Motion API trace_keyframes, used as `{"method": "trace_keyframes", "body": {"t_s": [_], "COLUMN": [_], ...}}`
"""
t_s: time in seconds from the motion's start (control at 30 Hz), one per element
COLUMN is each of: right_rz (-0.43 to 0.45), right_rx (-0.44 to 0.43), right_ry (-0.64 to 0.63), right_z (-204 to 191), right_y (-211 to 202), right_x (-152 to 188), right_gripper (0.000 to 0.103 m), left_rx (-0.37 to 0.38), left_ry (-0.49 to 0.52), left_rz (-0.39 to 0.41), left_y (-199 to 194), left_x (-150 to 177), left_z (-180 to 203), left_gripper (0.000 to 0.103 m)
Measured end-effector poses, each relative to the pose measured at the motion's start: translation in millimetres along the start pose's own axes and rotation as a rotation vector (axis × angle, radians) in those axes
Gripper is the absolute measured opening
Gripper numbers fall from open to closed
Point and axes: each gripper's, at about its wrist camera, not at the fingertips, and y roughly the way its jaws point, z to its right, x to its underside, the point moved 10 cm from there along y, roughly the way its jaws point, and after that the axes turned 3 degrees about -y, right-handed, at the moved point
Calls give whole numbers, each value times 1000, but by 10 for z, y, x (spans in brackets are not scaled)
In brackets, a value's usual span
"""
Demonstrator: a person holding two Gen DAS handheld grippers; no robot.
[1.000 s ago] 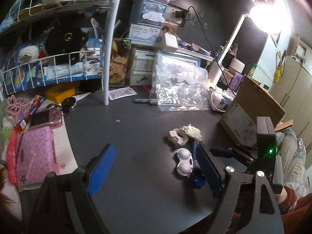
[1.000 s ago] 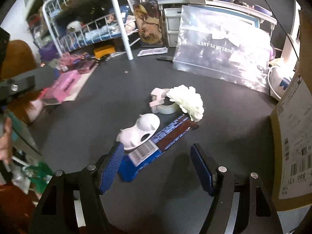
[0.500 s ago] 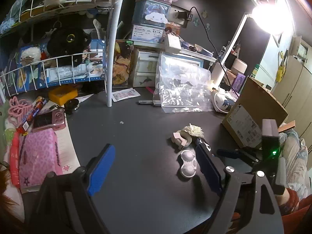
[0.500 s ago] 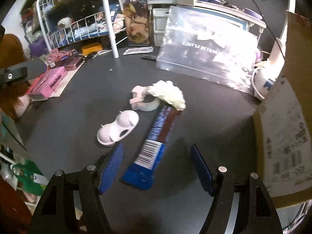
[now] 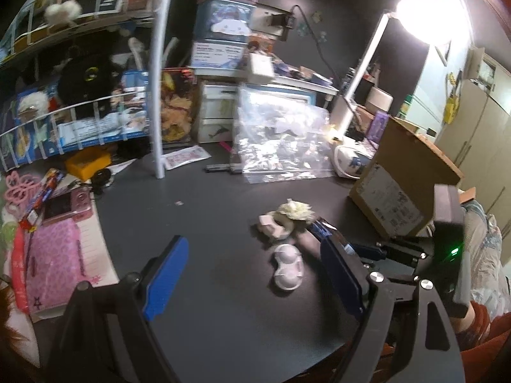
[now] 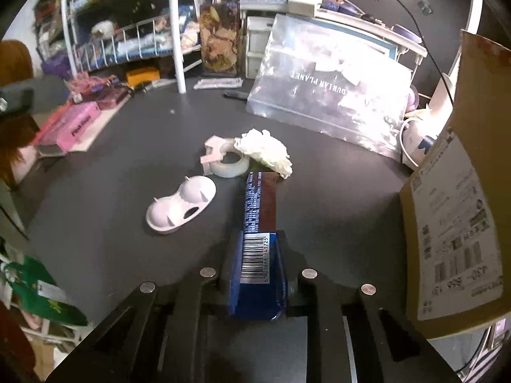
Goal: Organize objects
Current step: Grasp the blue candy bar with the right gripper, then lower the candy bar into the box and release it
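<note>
Blue-padded fingers of the right gripper (image 6: 257,274) are pressed together on the near end of a long blue and brown snack bar (image 6: 258,223), barcode side up; the bar runs straight ahead along the fingers, its far end close to a white artificial flower (image 6: 265,153), though whether the two touch cannot be told. Whether the bar is lifted clear of the dark desk (image 6: 127,166) or resting on it is also not clear. Just left of the flower and touching it lies a roll of clear tape in a pink dispenser (image 6: 223,159), and nearer, to the left of the bar and apart from it, sits a white two-cup lens case (image 6: 180,204). The left gripper (image 5: 255,274) hovers over the same desk with its blue pads (image 5: 166,274) spread wide, holding nothing; the lens case shows between them, with the tape and flower beyond. At the back a clear zip bag printed with lettering (image 6: 329,95) leans against small white drawers (image 5: 217,115). To the right stands a cardboard box with shipping labels (image 6: 456,217), and a bright desk lamp (image 5: 421,9) glares above it. On the left a white wire rack (image 5: 76,108) holds books and plush toys, with a pink pouch (image 5: 54,255) on the desk edge below.
</note>
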Motion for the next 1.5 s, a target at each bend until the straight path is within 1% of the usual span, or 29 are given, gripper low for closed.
{"method": "trace_keyframes", "body": {"t_s": [0.1, 0.17, 0.23, 0.27, 0.33, 0.43, 0.47, 0.53, 0.67, 0.8, 1.0, 1.17, 1.27, 1.4, 1.43, 1.47, 1.5], "right_rz": [62, 110, 168, 198, 237, 276, 288, 308, 342, 360, 343, 322, 296, 274, 267, 260, 256], "right_rx": [-69, -139, -155, -164, -223, -279, -287, -295, -274, -230, -199, -165, -155, -145, -140, -132, -119], "right_ry": [-20, -48, -109, -143, -174, -201, -212, -227, -230, -214, -127, -47, -17, 3, 6, 11, 19], "right_z": [-48, -120, -186, -220, -268, -272, -260, -204, -7, 308, 901, 1340, 1542, 1696, 1719, 1746, 1780], "right_y": [-235, -424, -637, -745, -941, -1143, -1202, -1304, -1475, -1602, -1685, -1728, -1712, -1664, -1648, -1628, -1609], "right_x": [-163, -307, -473, -555, -692, -806, -832, -850, -886, -915, -868, -766, -675, -573, -551, -533, -519], "right_gripper": [14, 14, 14, 14, 14, 14, 14, 14, 14, 14, 14, 14, 14, 14, 15, 17, 27], "left_rx": [42, 74, 111, 143, 175, 210, 219, 227, 238, 269, 322, 330, 331, 323, 316, 304, 296], "left_ry": [26, 61, 79, 87, 95, 113, 123, 136, 159, 183, 228, 279, 301, 311, 317, 320, 318], "left_rz": [-4, 4, 23, 37, 54, 71, 74, 82, 91, 91, 47, -4, -44, -82, -87, -90, -86], "left_y": [1, -46, -115, -168, -226, -280, -283, -286, -222, -91, 238, 506, 645, 786, 817, 836, 843], "left_x": [-42, -110, -215, -296, -400, -558, -614, -690, -859, -1001, -1166, -1208, -1184, -1145, -1132, -1127, -1132], "left_z": [190, 351, 491, 589, 710, 932, 1022, 1147, 1431, 1751, 2287, 2674, 2822, 2908, 2927, 2933, 2927], "left_gripper": [82, 82, 82, 82, 80, 70, 66, 64, 52, 45, 45, 45, 46, 46, 47, 57, 72]}}
